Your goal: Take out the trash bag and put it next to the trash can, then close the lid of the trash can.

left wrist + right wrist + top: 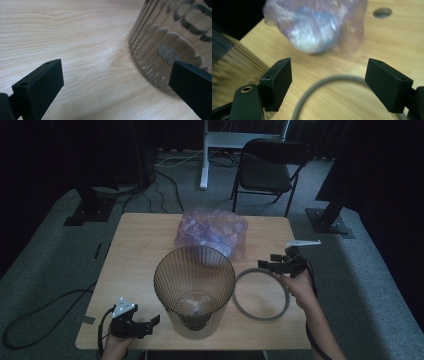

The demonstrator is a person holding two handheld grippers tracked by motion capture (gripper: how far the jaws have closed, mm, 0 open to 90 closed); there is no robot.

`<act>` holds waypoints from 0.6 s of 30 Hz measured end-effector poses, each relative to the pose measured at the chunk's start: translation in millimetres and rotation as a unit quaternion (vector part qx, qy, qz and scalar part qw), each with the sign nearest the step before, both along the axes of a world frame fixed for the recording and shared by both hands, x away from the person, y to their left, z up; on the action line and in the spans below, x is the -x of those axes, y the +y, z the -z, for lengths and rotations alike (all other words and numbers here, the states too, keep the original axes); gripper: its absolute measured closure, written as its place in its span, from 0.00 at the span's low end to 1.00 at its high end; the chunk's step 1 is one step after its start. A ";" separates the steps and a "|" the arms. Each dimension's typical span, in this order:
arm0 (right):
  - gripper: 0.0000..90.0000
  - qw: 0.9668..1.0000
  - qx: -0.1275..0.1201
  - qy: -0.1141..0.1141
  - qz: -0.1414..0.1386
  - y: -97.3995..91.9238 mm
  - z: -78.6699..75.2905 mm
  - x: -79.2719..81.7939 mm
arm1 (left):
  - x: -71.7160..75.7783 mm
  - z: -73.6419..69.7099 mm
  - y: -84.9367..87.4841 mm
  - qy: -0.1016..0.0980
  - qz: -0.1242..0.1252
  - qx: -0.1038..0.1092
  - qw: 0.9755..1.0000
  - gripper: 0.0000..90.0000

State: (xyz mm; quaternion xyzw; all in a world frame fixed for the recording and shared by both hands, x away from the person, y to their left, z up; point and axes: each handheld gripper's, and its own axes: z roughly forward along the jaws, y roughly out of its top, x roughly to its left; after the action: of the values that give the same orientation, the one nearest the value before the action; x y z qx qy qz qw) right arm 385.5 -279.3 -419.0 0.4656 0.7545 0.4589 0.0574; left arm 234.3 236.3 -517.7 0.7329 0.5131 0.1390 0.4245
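Observation:
A ribbed, clear plastic bin (194, 290) stands upright on the wooden table (135, 250), near its front. A grey ring (261, 294) lies flat on the table just right of the bin. Behind the bin sits a crumpled purple plastic bag (212, 231). My right gripper (267, 265) hovers over the ring's far edge with its jaws wide apart and nothing between them; its own view has the ring (317, 87) below and the bag (317, 27) ahead. My left gripper (152, 322) stays at the front left, open, facing the bin's base (165, 50).
A dark folding chair (268, 170) stands on the carpet beyond the table, with a white stand leg (204, 155) to its left. Black stand bases and cables lie on the floor to either side. The table has a hole (382, 12) near the bag.

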 end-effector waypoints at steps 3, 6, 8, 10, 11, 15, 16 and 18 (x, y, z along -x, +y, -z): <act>0.26 1.000 -0.002 0.008 0.010 -12.6 12.6 11.0 | 0.1 0.0 0.5 0.002 0.000 0.000 1.000 0.00; 0.26 1.000 0.004 0.017 0.023 -25.2 24.7 20.2 | 0.2 -0.7 1.1 0.001 0.001 0.003 1.000 0.00; 0.26 0.999 0.006 0.024 0.034 -34.0 31.9 25.2 | 0.2 -0.6 0.9 0.002 0.000 0.003 1.000 0.00; 0.26 0.998 0.013 0.029 0.049 -43.1 39.0 29.1 | 0.1 -0.6 0.8 0.001 -0.001 0.002 1.000 0.00; 0.26 0.998 0.015 0.034 0.055 -47.4 42.5 30.5 | -0.1 -0.5 0.8 0.002 -0.001 0.002 1.000 0.00; 0.26 0.995 0.032 0.056 0.076 -59.4 57.3 33.2 | -0.6 0.2 1.2 0.003 -0.002 0.001 1.000 0.00; 0.26 0.994 0.040 0.058 0.081 -60.8 60.8 33.2 | -0.6 0.3 1.2 0.003 -0.002 0.003 1.000 0.00; 0.27 0.992 0.051 0.062 0.093 -62.8 66.4 33.2 | -0.5 0.1 1.2 0.002 -0.003 0.002 1.000 0.00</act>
State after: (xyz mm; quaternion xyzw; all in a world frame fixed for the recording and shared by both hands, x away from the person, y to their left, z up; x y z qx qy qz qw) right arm 352.2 -342.1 -485.4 0.5582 0.7322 0.3826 0.0766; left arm 234.8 237.5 -517.8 0.7310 0.5161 0.1375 0.4246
